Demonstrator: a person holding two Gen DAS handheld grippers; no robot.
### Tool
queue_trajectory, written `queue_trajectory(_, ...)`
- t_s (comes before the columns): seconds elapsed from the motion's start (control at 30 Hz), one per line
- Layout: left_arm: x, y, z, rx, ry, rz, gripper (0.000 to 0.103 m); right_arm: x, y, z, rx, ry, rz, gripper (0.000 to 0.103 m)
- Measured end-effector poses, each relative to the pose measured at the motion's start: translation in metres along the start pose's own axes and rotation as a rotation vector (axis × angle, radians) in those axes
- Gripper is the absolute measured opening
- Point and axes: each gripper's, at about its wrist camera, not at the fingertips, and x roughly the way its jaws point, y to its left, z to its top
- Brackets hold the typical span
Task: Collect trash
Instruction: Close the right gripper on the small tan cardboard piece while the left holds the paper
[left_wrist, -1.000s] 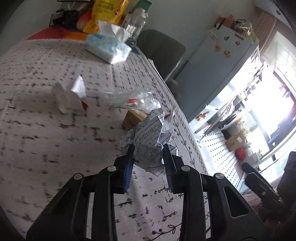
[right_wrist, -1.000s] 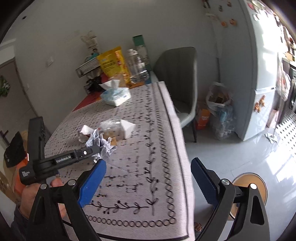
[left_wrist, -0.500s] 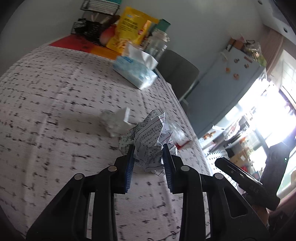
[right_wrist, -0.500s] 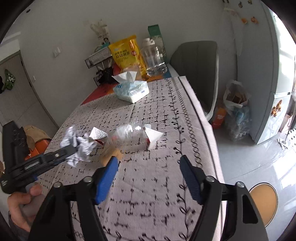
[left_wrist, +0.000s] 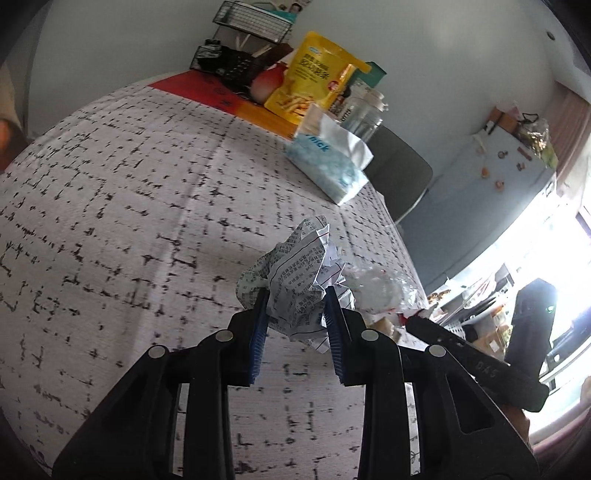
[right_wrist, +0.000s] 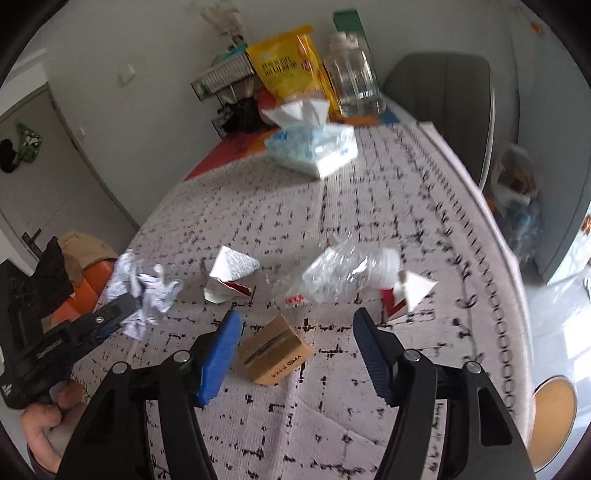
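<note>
- Left gripper (left_wrist: 295, 314): blue ribbed pads pinch a crumpled paper ball (left_wrist: 295, 280), printed with small text and a red rule, held above the table (left_wrist: 110, 221). The ball's lower folds are hidden behind the fingers.
- Right gripper (right_wrist: 295, 339): jaws spread wide with nothing between them, poised over a small brown cardboard box (right_wrist: 275, 350) with a dark slot on top.
- Clear plastic wrapper (right_wrist: 343, 273): crinkled and glossy, its outline blurred.
- Two white folded cartons with red trim, one left (right_wrist: 229, 273) and one right (right_wrist: 406, 291) of the wrapper, pointed in shape; their print is not legible.
- Tablecloth: pale woven fabric with black dashes.
- At the far end: tissue pack (right_wrist: 314, 147), soft blue and white; yellow snack bag (right_wrist: 288, 62); clear jar (right_wrist: 354, 81), its edges smeared.
</note>
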Motion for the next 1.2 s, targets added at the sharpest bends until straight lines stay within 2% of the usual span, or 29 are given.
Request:
queue_trajectory(0.13, 0.002, 0.011, -0.001, -0.020, 0.007, 0.007, 0.030, 0.012, 0.012, -0.006, -0.046, 0.032, 0.004, 0.079)
queue_trajectory(0.23, 0.003, 0.014, -0.002, -0.028, 0.011, 0.010, 0.030, 0.020, 0.024, -0.011, -0.096, 0.056, 0.005, 0.080)
queue_trajectory(0.3, 0.003, 0.013, -0.002, -0.030, 0.012, 0.010, 0.030, 0.025, 0.032, -0.014, -0.129, 0.067, 0.013, 0.067)
queue_trajectory(0.33, 0.002, 0.012, -0.002, -0.028, 0.009, 0.010, 0.030, 0.027, 0.035, -0.015, -0.144, 0.082, 0.021, 0.053)
queue_trajectory(0.37, 0.001, 0.010, -0.002, -0.025, 0.006, 0.010, 0.030, 0.027, 0.035, -0.014, -0.141, 0.080, 0.025, 0.051)
queue_trajectory(0.4, -0.001, 0.008, -0.002, -0.021, 0.002, 0.008, 0.030, 0.025, 0.035, -0.015, -0.133, 0.075, 0.035, 0.044)
queue_trajectory(0.43, -0.003, 0.006, -0.003, -0.016, -0.004, 0.005, 0.030, 0.021, 0.034, -0.015, -0.126, 0.066, 0.055, 0.033)
queue_trajectory(0.5, -0.004, 0.004, -0.004, -0.017, -0.005, 0.001, 0.030, 0.016, 0.032, -0.014, -0.129, 0.070, 0.060, 0.024)
queue_trajectory(0.57, -0.002, 0.000, -0.007, -0.010, 0.004, -0.003, 0.030, 0.010, 0.029, -0.014, -0.135, 0.074, 0.057, 0.003)
queue_trajectory(0.8, 0.002, -0.022, -0.014, 0.027, 0.011, -0.027, 0.030, -0.008, 0.009, -0.025, -0.088, 0.069, 0.059, 0.002)
queue_trajectory(0.9, -0.001, -0.019, -0.015, 0.020, 0.004, -0.018, 0.030, -0.010, 0.010, -0.022, -0.085, 0.069, 0.061, 0.008)
queue_trajectory(0.93, -0.002, -0.015, -0.014, 0.014, 0.001, -0.008, 0.030, -0.010, 0.012, -0.021, -0.089, 0.067, 0.061, 0.031)
queue_trajectory(0.97, -0.004, -0.011, -0.013, 0.005, -0.001, 0.002, 0.030, -0.010, 0.015, -0.020, -0.095, 0.054, 0.054, 0.067)
queue_trajectory(1.0, -0.006, -0.005, -0.012, -0.007, -0.004, 0.012, 0.030, -0.012, 0.020, -0.020, -0.110, 0.030, 0.047, 0.075)
queue_trajectory(1.03, -0.008, 0.000, -0.010, -0.017, -0.008, 0.022, 0.030, -0.011, 0.026, -0.021, -0.132, 0.018, 0.049, 0.076)
queue_trajectory(1.1, -0.013, 0.008, -0.005, -0.028, -0.016, 0.038, 0.030, -0.001, 0.040, -0.020, -0.175, 0.053, 0.039, 0.081)
queue_trajectory(1.17, -0.018, 0.015, -0.001, -0.034, -0.026, 0.050, 0.030, 0.009, 0.049, -0.020, -0.193, 0.065, 0.009, 0.092)
queue_trajectory(1.2, -0.022, 0.018, 0.001, -0.033, -0.034, 0.059, 0.030, 0.014, 0.053, -0.019, -0.197, 0.069, -0.007, 0.093)
